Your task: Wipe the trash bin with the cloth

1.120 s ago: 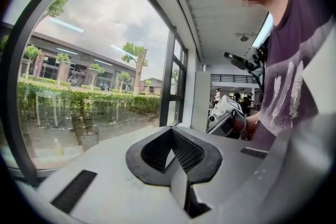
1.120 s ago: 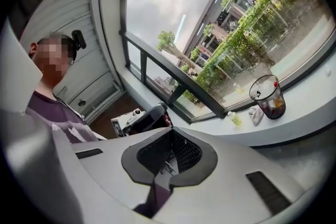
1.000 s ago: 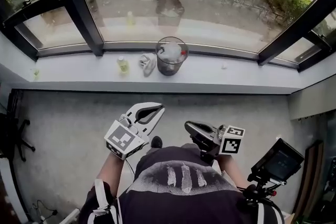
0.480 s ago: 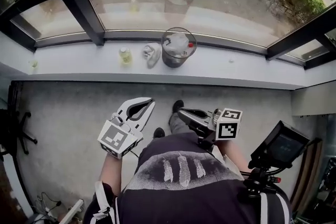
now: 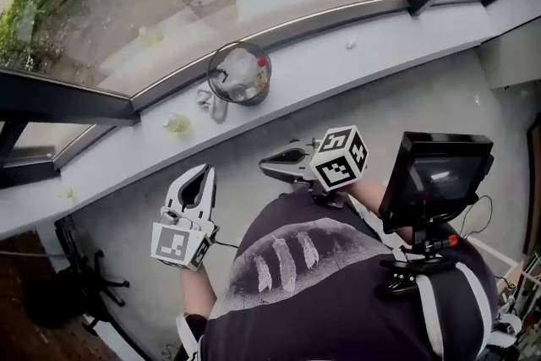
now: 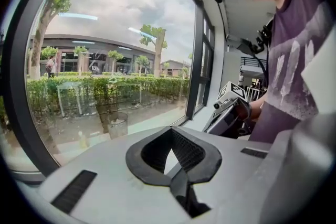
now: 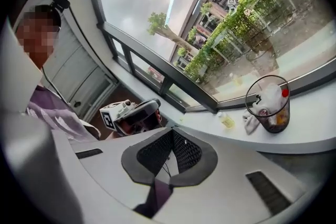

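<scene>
Head view: left claw [image 5: 203,171] and right claw [image 5: 265,162] clenched empty, well short of trash bin [image 5: 239,73]; arriving shut might shove the cloth [image 5: 209,103] beside it away.

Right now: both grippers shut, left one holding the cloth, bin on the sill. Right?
No. The left gripper is shut but empty, per the left gripper view; the cloth lies on the sill beside the bin. The rest holds.

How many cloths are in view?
1: the cloth lies on the windowsill beside the trash bin, between it and a small bottle. White items inside the bin might hide another.
</scene>
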A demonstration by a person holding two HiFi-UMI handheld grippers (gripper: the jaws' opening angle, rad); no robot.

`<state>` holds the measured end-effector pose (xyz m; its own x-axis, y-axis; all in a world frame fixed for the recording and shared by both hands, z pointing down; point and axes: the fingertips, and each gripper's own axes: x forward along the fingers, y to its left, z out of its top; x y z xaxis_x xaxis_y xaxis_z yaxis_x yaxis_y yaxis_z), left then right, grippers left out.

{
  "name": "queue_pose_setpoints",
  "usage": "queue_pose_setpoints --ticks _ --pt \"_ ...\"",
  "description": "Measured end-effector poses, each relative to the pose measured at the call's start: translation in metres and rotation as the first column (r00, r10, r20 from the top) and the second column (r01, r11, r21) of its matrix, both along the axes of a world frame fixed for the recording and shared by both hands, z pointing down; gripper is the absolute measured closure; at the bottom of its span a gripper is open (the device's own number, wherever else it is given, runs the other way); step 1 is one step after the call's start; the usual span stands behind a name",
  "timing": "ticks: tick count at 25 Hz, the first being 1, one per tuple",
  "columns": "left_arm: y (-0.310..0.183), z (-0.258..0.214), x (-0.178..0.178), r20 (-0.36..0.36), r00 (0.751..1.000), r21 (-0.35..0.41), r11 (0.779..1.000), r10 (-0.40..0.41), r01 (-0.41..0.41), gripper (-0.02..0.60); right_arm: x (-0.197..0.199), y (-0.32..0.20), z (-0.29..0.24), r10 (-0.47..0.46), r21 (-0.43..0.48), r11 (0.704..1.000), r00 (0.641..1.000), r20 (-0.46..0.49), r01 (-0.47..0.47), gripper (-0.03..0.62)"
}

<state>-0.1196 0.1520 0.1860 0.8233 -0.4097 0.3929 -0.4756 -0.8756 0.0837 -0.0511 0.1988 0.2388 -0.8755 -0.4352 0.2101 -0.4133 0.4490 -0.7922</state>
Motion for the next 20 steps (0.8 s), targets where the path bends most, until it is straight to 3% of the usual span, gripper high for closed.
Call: queue_pose_setpoints --ticks 3,7,9,12,14,16,20 --pt "-0.023 -0.003 0.025 0.046 0.999 0.045 0.999 0.024 -0.026 0.586 0.017 -0.024 0.000 -0.005 0.015 1.000 1.000 -0.007 0.005 0.595" --pt "-0.044 -0.016 0.042 0.088 0.996 0.098 0.995 0.011 -0.019 0.586 0.028 -0.047 -0.005 -0.075 0.045 0.996 0.997 -0.032 0.076 0.595" --pt "-0.057 -0.015 0.044 0.143 0.990 0.113 0.993 0.015 -0.031 0.586 0.033 -0.056 -0.012 -0.108 0.060 0.992 0.994 -0.037 0.110 0.595" --pt "-0.087 0.015 0.042 0.257 0.965 0.126 0.989 0.046 -0.081 0.586 0.042 -0.070 -0.002 -0.108 0.046 0.993 0.992 -0.062 0.111 0.595" --pt "-0.117 0.043 0.033 0.288 0.954 0.133 0.984 0.078 -0.121 0.586 0.036 -0.080 0.010 -0.095 0.022 0.995 0.991 -0.094 0.097 0.595" --pt "-0.146 0.076 0.013 0.312 0.943 0.082 0.985 0.119 -0.152 0.586 0.025 -0.095 0.017 -0.072 0.010 0.997 0.988 -0.136 0.074 0.595" --pt "-0.189 0.136 -0.019 0.373 0.912 -0.016 0.984 0.171 -0.178 0.392 0.009 -0.129 0.020 -0.034 -0.028 0.999 0.983 -0.178 0.029 0.595"
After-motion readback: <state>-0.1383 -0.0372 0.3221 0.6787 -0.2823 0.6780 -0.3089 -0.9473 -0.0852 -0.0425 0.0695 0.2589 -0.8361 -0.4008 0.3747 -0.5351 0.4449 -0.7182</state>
